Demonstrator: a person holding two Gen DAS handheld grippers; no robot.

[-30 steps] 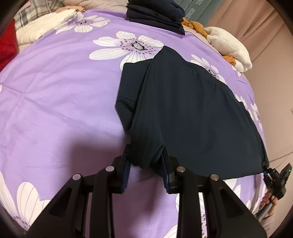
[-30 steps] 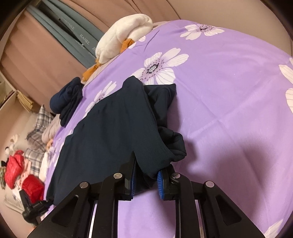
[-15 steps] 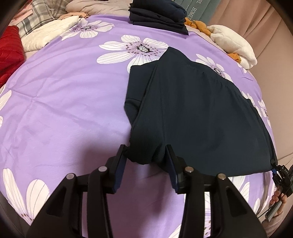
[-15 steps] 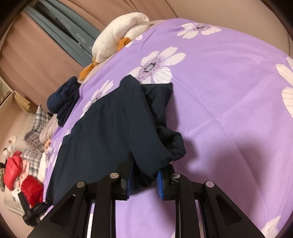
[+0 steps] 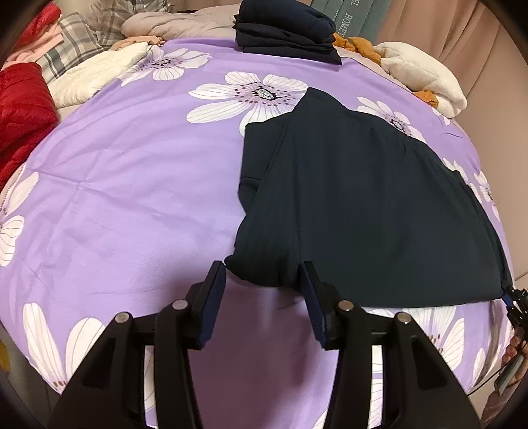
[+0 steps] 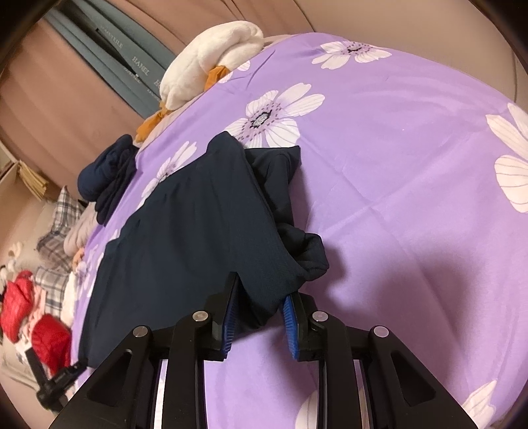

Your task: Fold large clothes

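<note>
A large dark navy garment (image 5: 373,211) lies folded lengthwise on the purple flowered bedspread (image 5: 132,184). My left gripper (image 5: 262,280) is open, its jaws wide apart on either side of the garment's near corner, which rests on the bed. In the right wrist view the same garment (image 6: 194,231) stretches away to the left. My right gripper (image 6: 259,297) has its jaws a little apart around the other near corner, and the cloth still lies between the blue pads (image 6: 290,312). A sleeve (image 6: 280,178) sticks out at the garment's right side.
A folded stack of dark clothes (image 5: 283,31) sits at the bed's far edge. A white and orange plush bundle (image 5: 422,76) lies at the far right. Red jacket (image 5: 19,109), plaid and white clothes pile up at the left. Books stand behind (image 5: 346,13).
Both grippers have opened and let go of the garment's near corners. The left one has also drawn back and up. The garment now lies flat on the bed.
</note>
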